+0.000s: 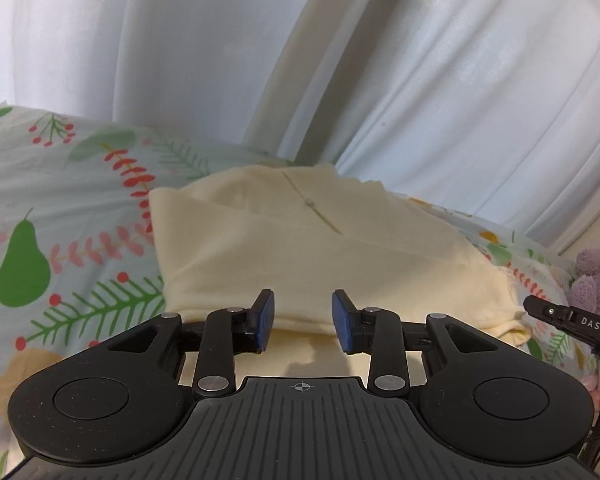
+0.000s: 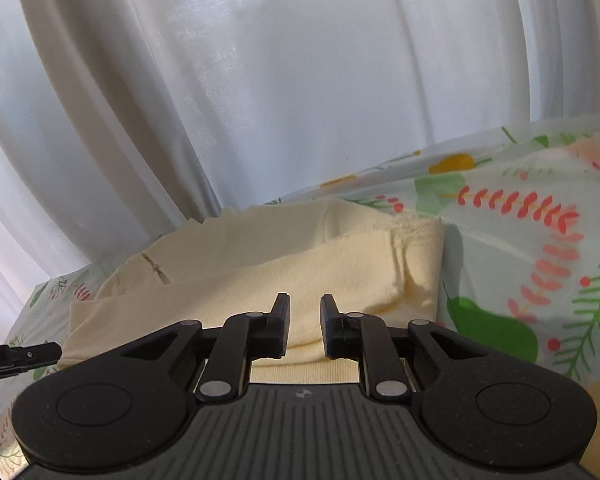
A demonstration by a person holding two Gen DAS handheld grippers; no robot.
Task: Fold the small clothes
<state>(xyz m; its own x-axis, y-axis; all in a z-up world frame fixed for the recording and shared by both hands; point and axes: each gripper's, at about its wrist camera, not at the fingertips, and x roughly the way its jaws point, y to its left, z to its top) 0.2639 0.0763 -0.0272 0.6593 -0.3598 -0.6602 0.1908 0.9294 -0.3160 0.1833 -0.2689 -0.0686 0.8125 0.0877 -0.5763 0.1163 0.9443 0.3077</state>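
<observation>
Your left gripper [image 1: 303, 320] hangs over the near fold of the cream garment [image 1: 300, 248], its fingers [image 1: 265, 320] partly apart and holding nothing. The garment lies folded on the printed bed sheet [image 1: 60, 220], in front of the white curtain [image 1: 420, 80]. Your right gripper [image 2: 305, 326] has narrower fingers, also empty, above the same near edge. Before the next fold, set both pairs evenly on that edge, pinch every layer, and lift level so the stack doesn't slide.
</observation>
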